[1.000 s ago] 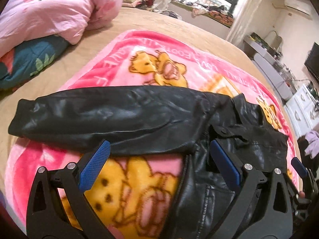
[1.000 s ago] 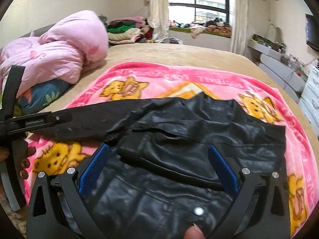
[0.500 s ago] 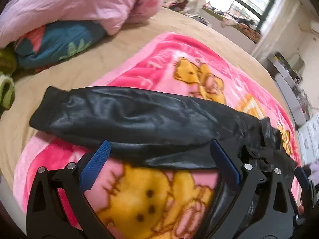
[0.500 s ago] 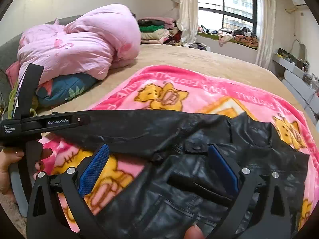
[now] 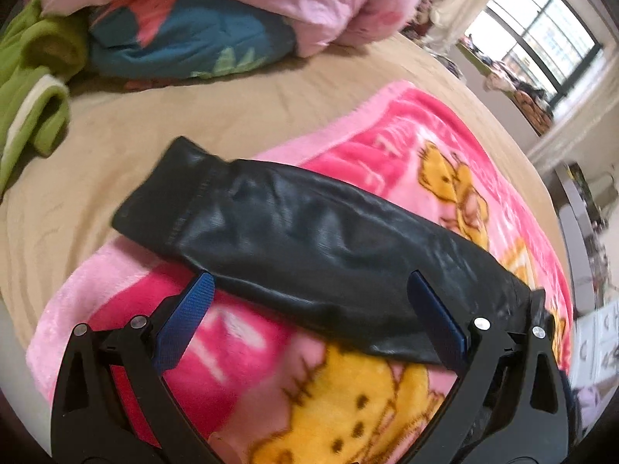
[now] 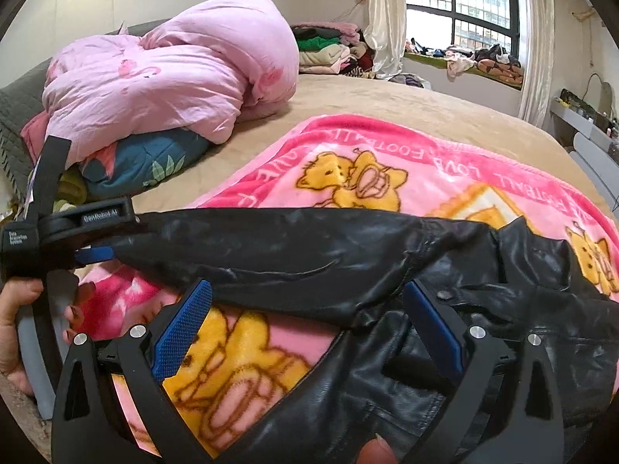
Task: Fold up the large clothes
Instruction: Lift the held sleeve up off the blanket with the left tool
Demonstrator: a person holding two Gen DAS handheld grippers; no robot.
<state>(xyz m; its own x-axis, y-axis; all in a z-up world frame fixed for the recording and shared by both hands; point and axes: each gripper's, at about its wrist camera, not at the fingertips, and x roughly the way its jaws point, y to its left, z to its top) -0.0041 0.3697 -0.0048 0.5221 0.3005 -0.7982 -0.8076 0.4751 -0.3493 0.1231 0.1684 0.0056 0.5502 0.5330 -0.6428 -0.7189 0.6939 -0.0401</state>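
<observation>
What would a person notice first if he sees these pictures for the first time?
First, the black leather jacket lying on the bright pink bear blanket, with one sleeve stretched out flat toward the blanket's edge. Next, the pink duvet heaped at the head of the bed, and the open left claw above the sleeve.

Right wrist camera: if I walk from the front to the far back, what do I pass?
black jacket → pink bear blanket → tan bedsheet → windowsill clothes → window
</observation>
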